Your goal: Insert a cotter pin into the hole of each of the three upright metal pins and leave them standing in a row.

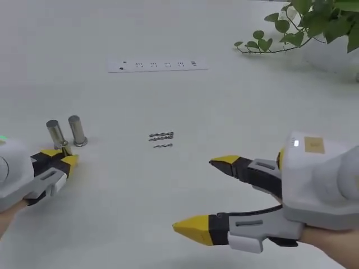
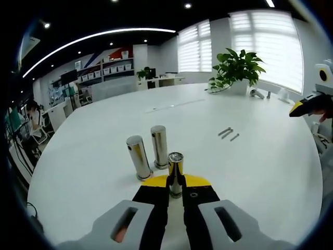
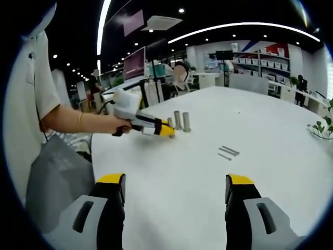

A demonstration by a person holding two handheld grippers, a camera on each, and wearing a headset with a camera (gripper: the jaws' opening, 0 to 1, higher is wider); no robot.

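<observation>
The left gripper [image 2: 175, 183] clamps one metal pin [image 2: 175, 165]; the right gripper [image 1: 193, 194] gapes empty, cotter pins [image 1: 161, 138] ahead untouched. All three insertions seem left.

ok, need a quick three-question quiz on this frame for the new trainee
1. True or false: the right gripper holds one of the cotter pins.
2. How many metal pins stand free on the table, outside the left gripper? A one, B two, C three.
3. Fill in: the left gripper's fingers are shut on a ____.

Key: 1 false; it is open and empty, and the cotter pins lie loose on the table. 2 B. 3 metal pin.
</observation>
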